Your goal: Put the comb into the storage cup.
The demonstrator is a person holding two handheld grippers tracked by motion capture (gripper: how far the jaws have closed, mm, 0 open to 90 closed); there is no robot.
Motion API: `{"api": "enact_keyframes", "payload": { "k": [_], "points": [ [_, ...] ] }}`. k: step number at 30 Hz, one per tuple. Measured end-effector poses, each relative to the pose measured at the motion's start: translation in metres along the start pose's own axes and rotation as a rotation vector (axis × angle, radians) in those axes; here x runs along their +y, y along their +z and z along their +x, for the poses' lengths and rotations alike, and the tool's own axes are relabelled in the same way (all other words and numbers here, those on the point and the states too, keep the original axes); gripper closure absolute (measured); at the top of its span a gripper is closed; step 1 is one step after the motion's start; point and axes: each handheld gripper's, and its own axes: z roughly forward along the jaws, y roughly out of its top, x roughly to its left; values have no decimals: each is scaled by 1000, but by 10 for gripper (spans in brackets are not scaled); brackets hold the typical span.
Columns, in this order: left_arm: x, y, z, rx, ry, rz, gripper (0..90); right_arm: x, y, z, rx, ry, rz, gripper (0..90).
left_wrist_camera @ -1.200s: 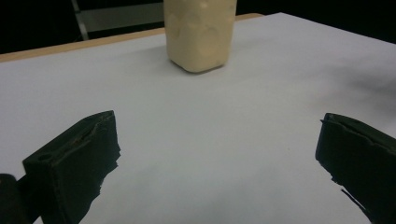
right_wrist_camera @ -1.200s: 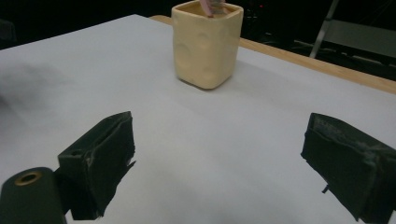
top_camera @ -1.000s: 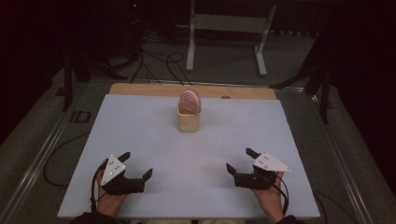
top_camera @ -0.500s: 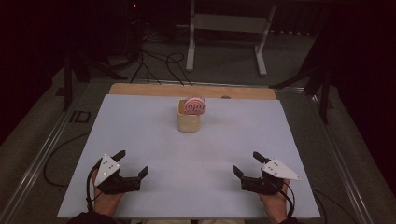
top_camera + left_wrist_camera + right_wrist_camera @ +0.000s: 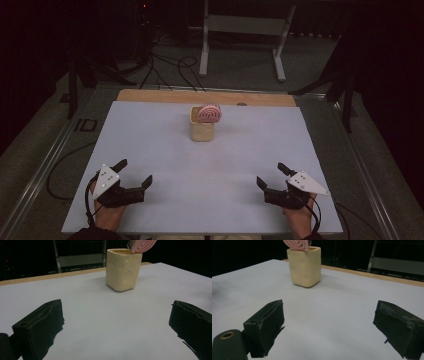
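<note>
Left tongs [image 5: 134,176], right tongs [image 5: 270,176] both wide, empty, low at near bench [image 5: 210,200] edge. Brush [image 5: 209,113] stands in cup [image 5: 202,130], well apart; looks done.

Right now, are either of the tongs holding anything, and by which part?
Nothing is held. The left tongs and right tongs are both open near the table's front edge, apart from the cream cup with the pink brush.

Dim, soft overhead light; black surroundings, perhaps slightly blurred.
</note>
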Motion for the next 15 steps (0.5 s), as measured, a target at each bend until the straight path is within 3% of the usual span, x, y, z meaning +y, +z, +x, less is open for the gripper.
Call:
{"api": "enact_keyframes", "payload": {
  "k": [15],
  "points": [
    [-2, -2, 7, 31, -18, -10, 2, -3, 1, -2, -11, -3, 5, 92]
  ]
}}
